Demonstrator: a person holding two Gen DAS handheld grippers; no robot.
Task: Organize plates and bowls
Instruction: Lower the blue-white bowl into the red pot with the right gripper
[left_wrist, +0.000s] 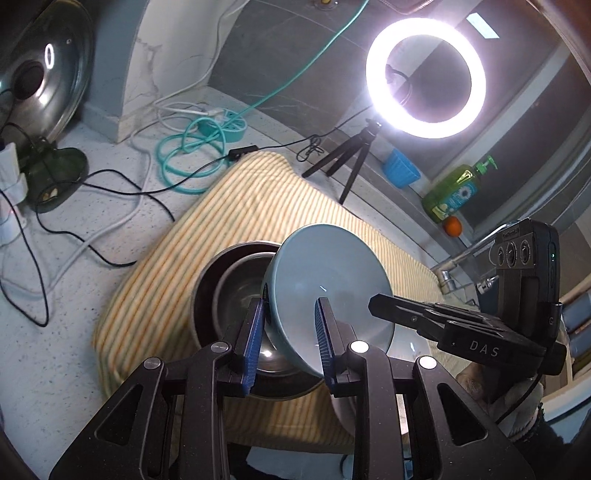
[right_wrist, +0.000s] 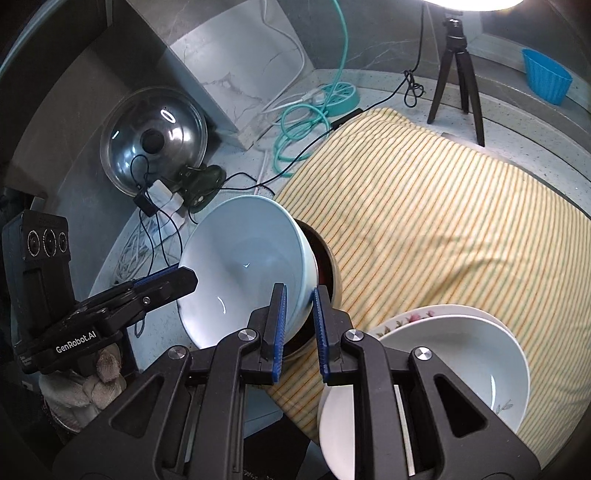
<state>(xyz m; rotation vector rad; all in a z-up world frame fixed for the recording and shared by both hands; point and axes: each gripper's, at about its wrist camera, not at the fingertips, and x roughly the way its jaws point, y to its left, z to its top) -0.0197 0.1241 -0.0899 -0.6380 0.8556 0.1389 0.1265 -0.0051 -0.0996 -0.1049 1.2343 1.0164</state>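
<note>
Both grippers clamp the rim of a pale blue bowl (left_wrist: 325, 280), held tilted above a dark metal bowl (left_wrist: 236, 291) that rests on a yellow striped cloth (left_wrist: 236, 206) spread over the speckled surface (left_wrist: 66, 295). The left gripper (left_wrist: 290, 328) has its blue pads narrowed onto the bowl's wall at one side, one pad inside and one outside; the right gripper (right_wrist: 299, 317) pinches the opposite edge the same way, its jaws nearly closed on the thin rim. From the left wrist, the right gripper appears at right, reaching onto the bowl, with a lit ring light (left_wrist: 424, 77) on a small tripod, a green soap bottle (left_wrist: 454, 192) and an orange (left_wrist: 452, 226) behind. Only the right wrist view shows a white bowl (right_wrist: 443, 369) nested on a flower-edged plate (right_wrist: 417, 314) at the cloth's near edge, just beside the gripper, and a person's gloved hand (right_wrist: 96, 380) under the left tool. The held bowl is glossy, plain and empty, catching small highlights.
</note>
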